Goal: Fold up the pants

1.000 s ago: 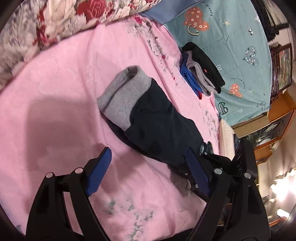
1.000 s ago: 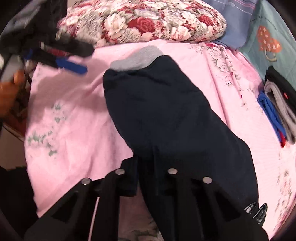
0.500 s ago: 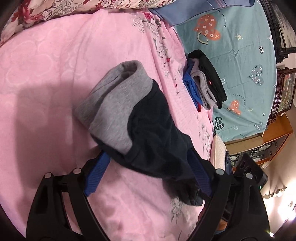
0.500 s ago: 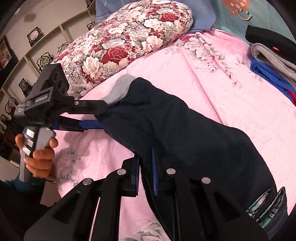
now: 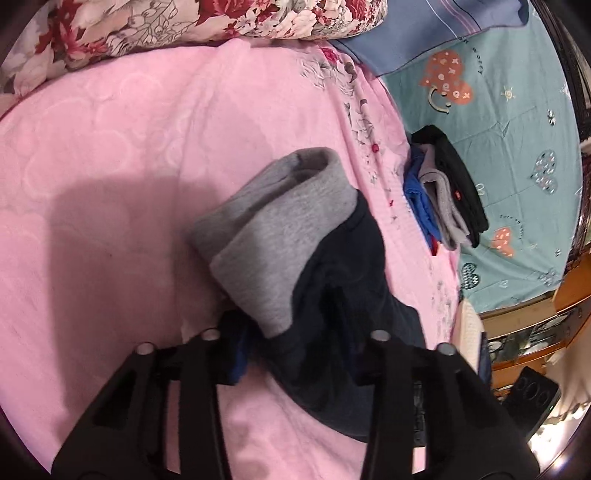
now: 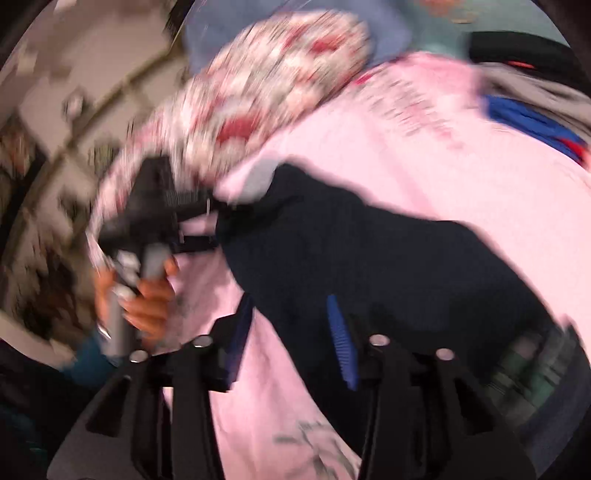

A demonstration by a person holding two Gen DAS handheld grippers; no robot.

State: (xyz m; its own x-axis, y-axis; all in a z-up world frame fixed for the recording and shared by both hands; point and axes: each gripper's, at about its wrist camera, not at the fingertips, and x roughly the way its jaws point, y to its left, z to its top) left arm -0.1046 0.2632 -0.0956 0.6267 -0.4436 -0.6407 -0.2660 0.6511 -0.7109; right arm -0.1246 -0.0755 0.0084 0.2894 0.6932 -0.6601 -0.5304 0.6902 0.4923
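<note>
Dark navy pants (image 5: 343, 317) with grey cuffs (image 5: 280, 236) lie folded lengthwise on the pink bedsheet (image 5: 110, 184). My left gripper (image 5: 295, 354) has its jaws around the cuff end of the pants; cloth fills the gap and hides the pads, so the grip is unclear. In the blurred right wrist view the pants (image 6: 388, 266) stretch across the sheet. My right gripper (image 6: 291, 332) is open, its blue pads apart at the near edge of the pants. The left gripper (image 6: 155, 214) and the hand holding it show at the far cuff end.
A floral pillow (image 5: 184, 26) lies at the head of the bed. A stack of folded black, grey and blue clothes (image 5: 443, 195) sits on the right by the teal sheet (image 5: 517, 110). A wooden cabinet (image 5: 554, 325) stands beyond the bed.
My left gripper has moved onto the cuff end and narrowed around it. My right gripper has opened and let go of the pants while swinging fast.
</note>
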